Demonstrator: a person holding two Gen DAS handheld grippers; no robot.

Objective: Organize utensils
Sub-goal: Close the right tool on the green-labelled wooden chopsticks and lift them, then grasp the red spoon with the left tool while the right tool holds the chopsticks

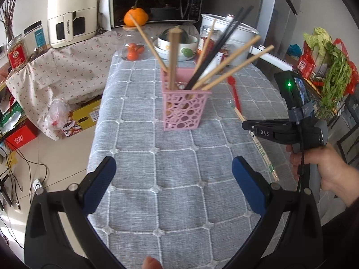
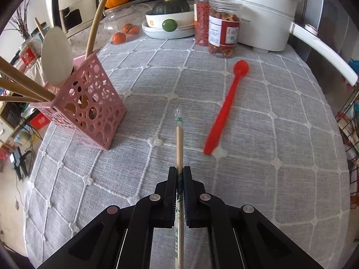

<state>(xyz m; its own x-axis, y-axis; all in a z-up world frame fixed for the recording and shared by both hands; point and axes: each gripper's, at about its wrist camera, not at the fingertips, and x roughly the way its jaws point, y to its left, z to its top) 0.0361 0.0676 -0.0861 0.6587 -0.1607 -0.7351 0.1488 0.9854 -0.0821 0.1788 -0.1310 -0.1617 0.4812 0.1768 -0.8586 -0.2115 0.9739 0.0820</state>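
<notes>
A pink perforated utensil holder (image 1: 182,107) (image 2: 87,109) stands on the grey checked tablecloth and holds several wooden and black chopsticks plus a pale wooden spoon (image 2: 57,56). My right gripper (image 2: 179,172) (image 1: 245,125) is shut on a pair of wrapped wooden chopsticks (image 2: 179,143) (image 1: 261,148) that lies along the cloth right of the holder. A red plastic spoon (image 2: 224,107) (image 1: 235,95) lies flat farther right. My left gripper (image 1: 174,168) hangs open above bare cloth in front of the holder, with nothing between its blue pads.
At the table's far end stand a white pot (image 2: 253,11), two jars (image 2: 222,31), stacked bowls with a squash (image 2: 168,20) and small oranges (image 2: 125,33). A microwave (image 1: 154,0) and an air fryer (image 1: 71,11) sit behind. The floor drops off left of the table.
</notes>
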